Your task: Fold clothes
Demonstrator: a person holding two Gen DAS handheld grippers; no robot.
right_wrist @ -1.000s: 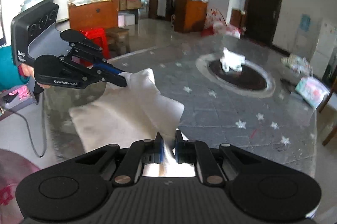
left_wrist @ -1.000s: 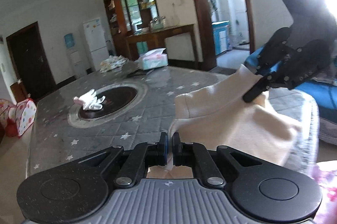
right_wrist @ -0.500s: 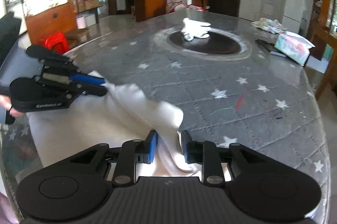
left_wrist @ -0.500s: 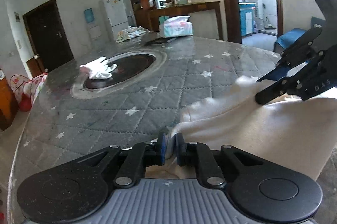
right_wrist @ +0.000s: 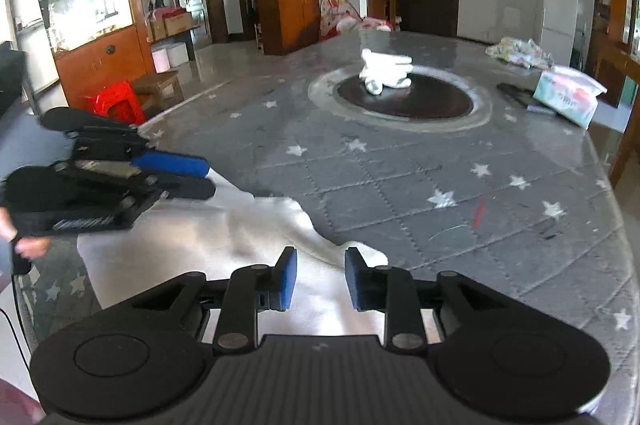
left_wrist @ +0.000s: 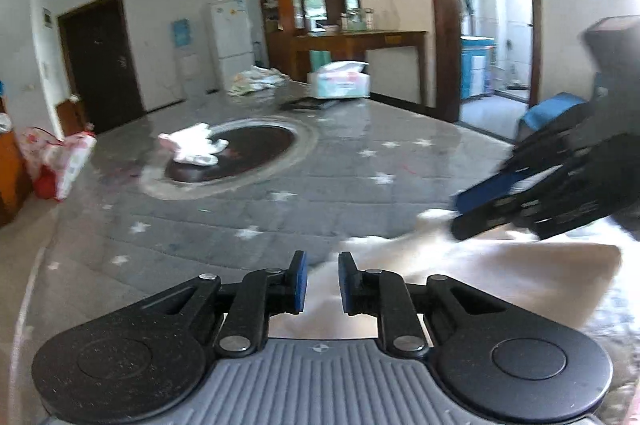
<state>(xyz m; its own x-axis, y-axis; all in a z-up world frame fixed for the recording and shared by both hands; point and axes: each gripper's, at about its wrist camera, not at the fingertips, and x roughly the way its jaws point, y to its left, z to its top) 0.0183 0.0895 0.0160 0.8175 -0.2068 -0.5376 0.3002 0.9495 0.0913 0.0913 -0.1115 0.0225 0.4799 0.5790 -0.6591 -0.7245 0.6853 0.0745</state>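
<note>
A cream cloth [left_wrist: 472, 277] lies flat on the near edge of the grey star-patterned table [left_wrist: 320, 193]; it also shows in the right wrist view [right_wrist: 224, 249]. My left gripper [left_wrist: 320, 283] is open just above the cloth's left part, holding nothing. My right gripper [right_wrist: 320, 279] is open above the cloth's right edge, holding nothing. Each gripper shows in the other's view, the right one [left_wrist: 532, 201] and the left one [right_wrist: 120, 181], hovering over the cloth.
A white crumpled garment [right_wrist: 384, 71] sits on the dark round inset [right_wrist: 404, 97] at the table's middle. A tissue pack [right_wrist: 568, 93], a dark flat item [right_wrist: 516, 91] and a patterned bundle [right_wrist: 516, 51] lie at the far side. A red stool [right_wrist: 116, 103] stands beside the table.
Both grippers brought the cloth down onto the table, then opened and let go. The cloth now lies flat; both grippers have drawn back slightly.
</note>
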